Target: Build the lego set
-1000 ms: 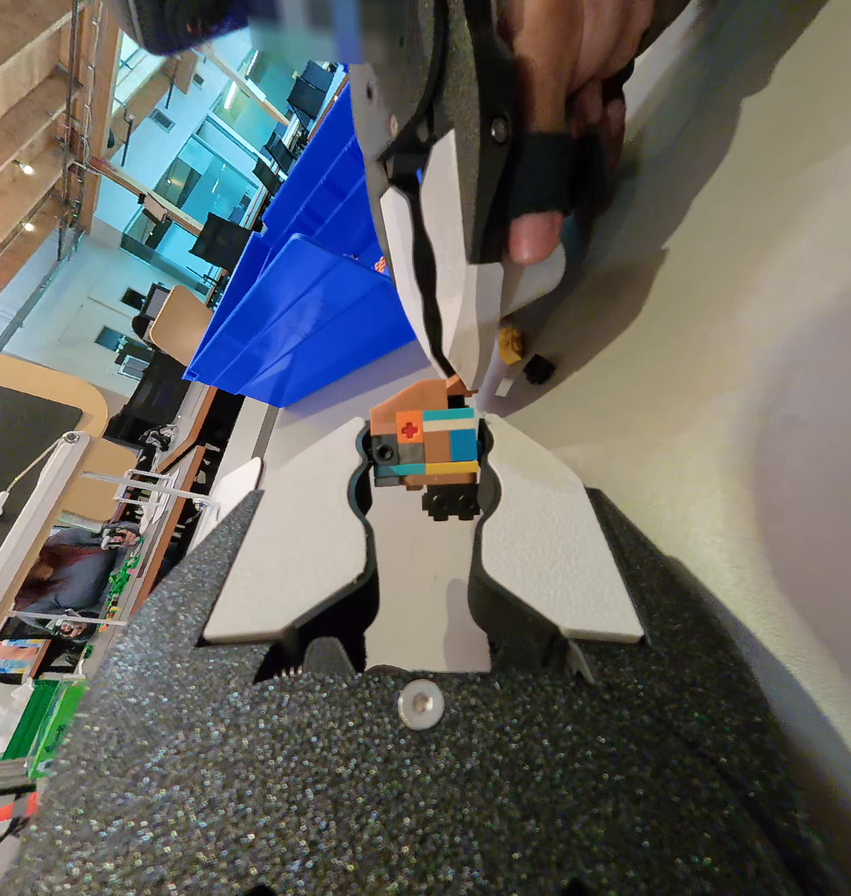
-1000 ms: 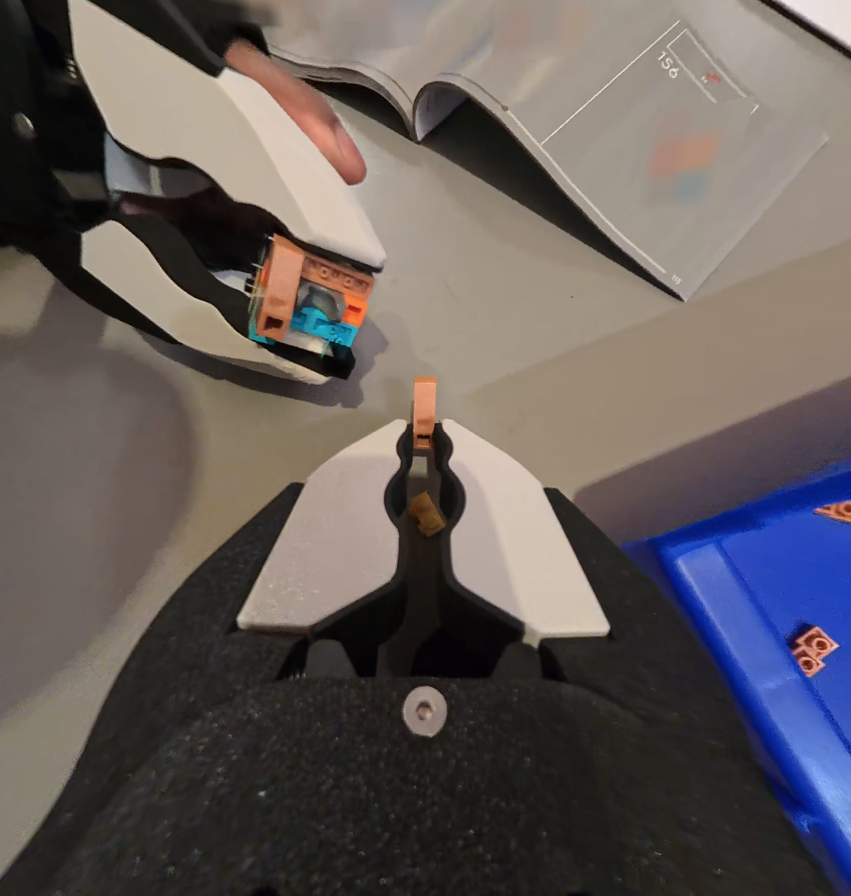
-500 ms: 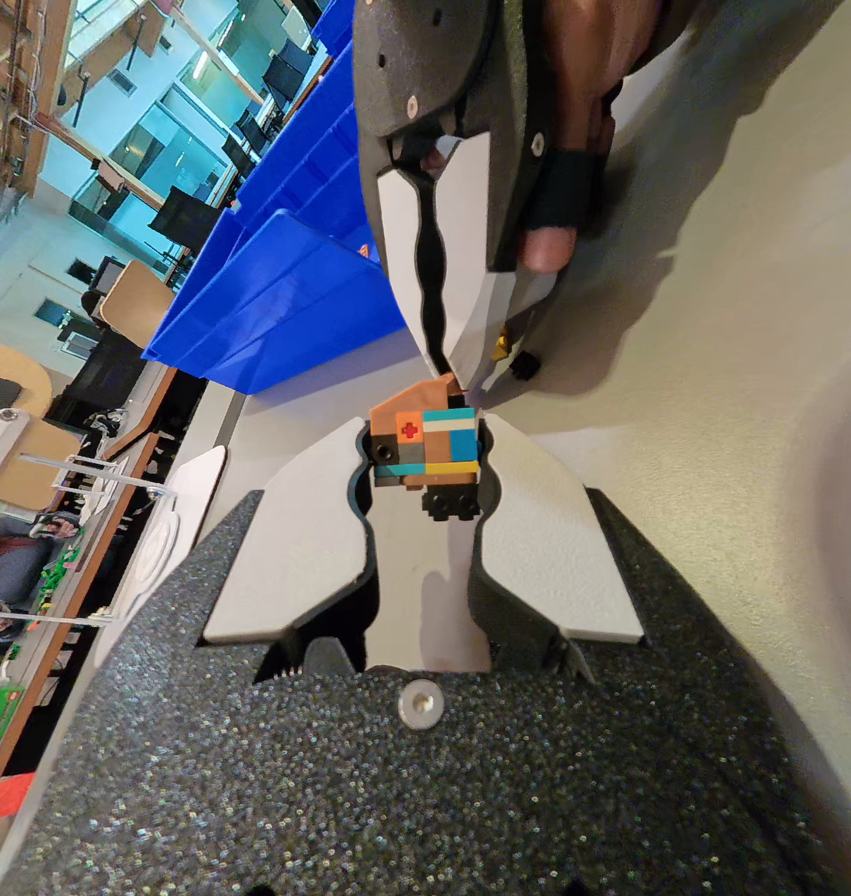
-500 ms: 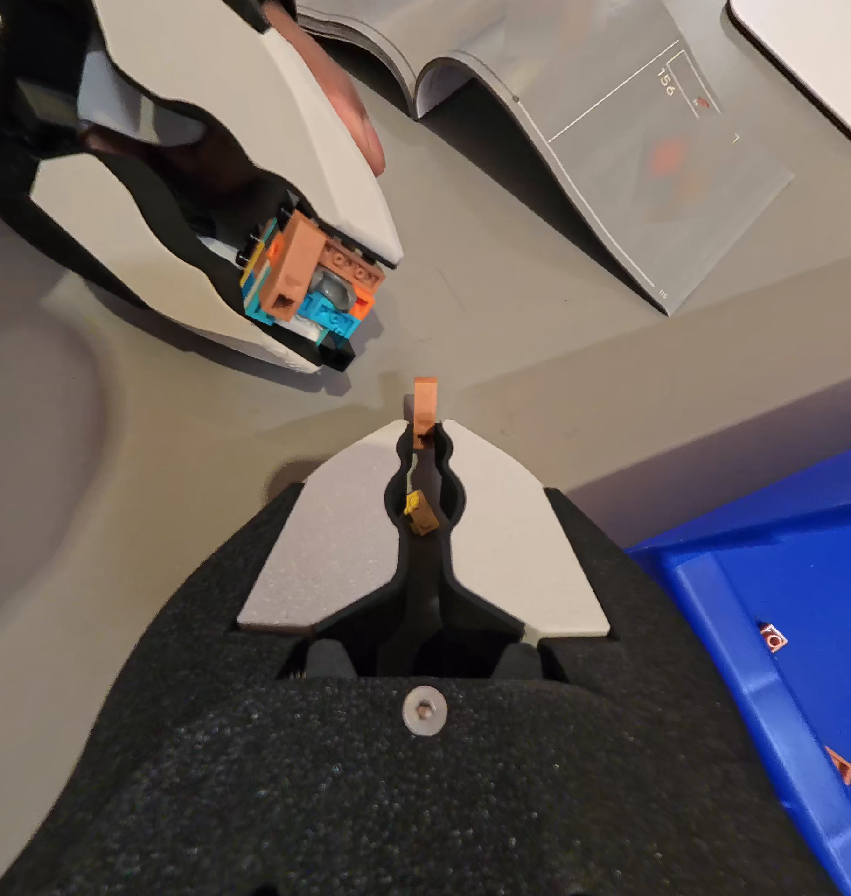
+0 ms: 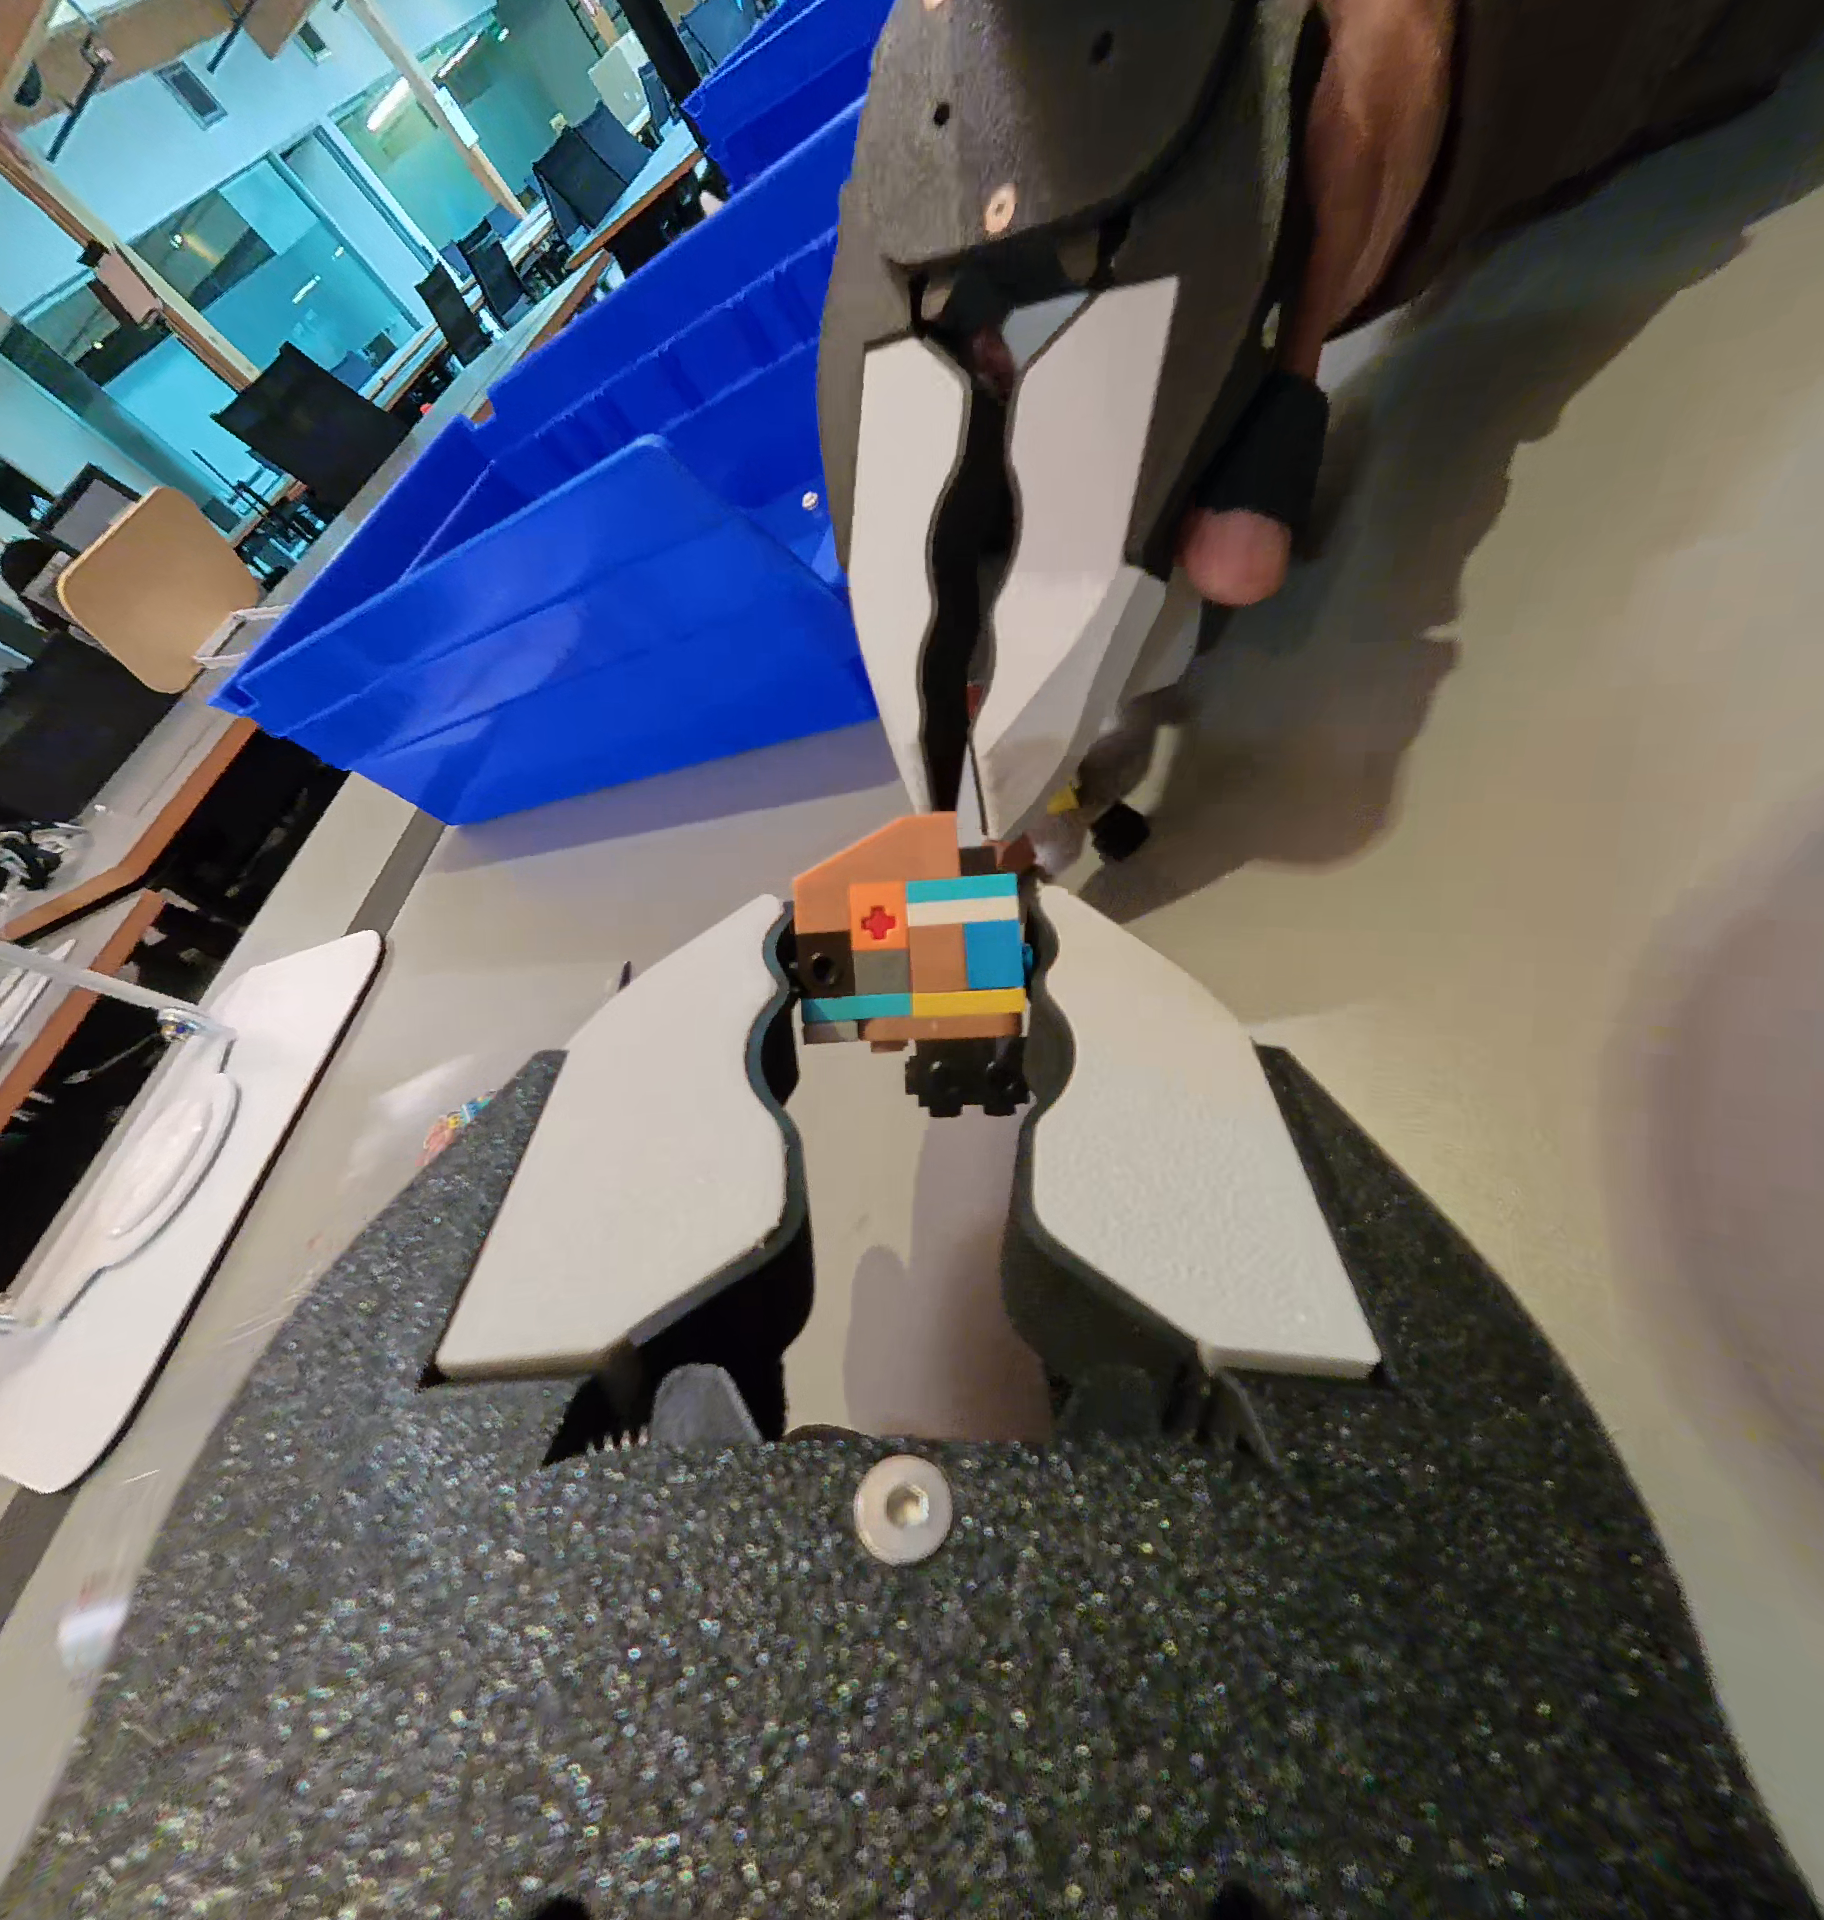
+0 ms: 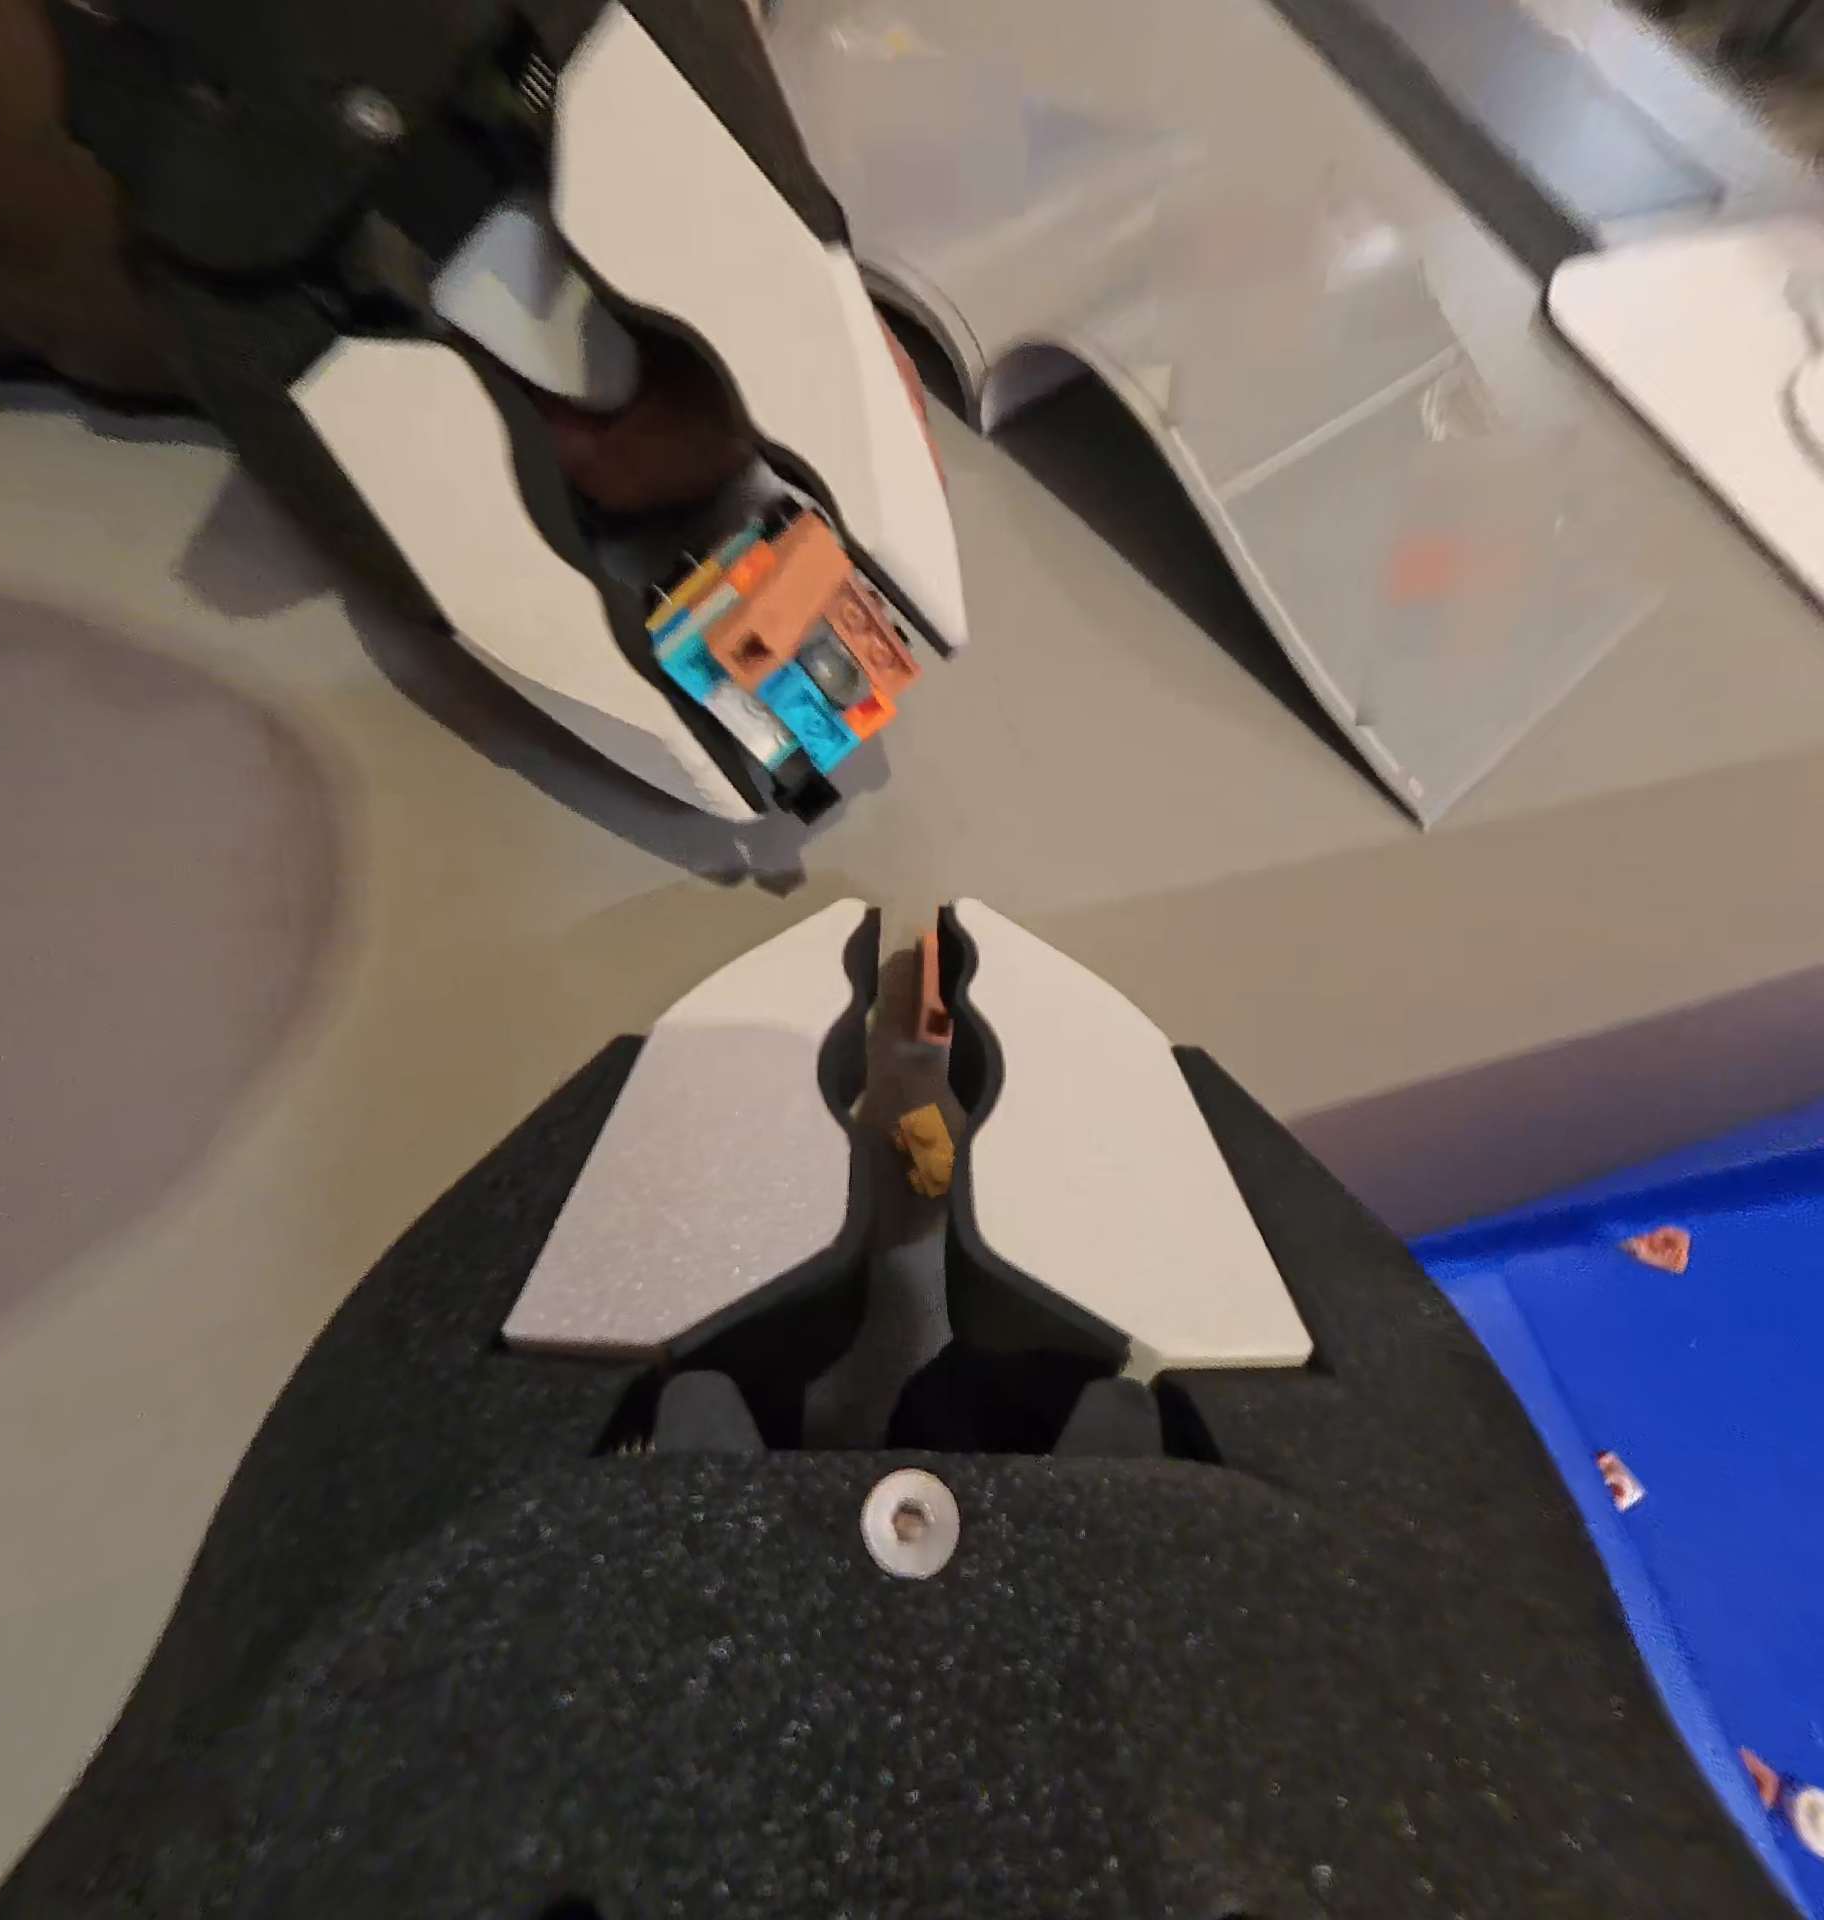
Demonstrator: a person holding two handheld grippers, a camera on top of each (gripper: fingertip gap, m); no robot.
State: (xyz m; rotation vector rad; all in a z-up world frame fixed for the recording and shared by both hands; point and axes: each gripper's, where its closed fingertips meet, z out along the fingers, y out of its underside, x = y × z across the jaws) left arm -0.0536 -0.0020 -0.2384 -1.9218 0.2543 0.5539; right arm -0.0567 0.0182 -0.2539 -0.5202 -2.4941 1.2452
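left hand-held gripper clamps multicolour lego assembly above worktop | right hand-held gripper narrow, pinching thin brown plate just beside assembly | advice: align plate square to studs, press straight, brace with left | blue bins behind

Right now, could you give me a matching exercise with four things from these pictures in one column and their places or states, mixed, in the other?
Things:
1. lego assembly
2. thin brown piece
3. booklet
4. blue bin

Places or states:
a. lies open on the table
b. between the right gripper's fingers
c. clamped in the left gripper
d. contains loose brown pieces

Pairs: 1-c, 2-b, 3-a, 4-d
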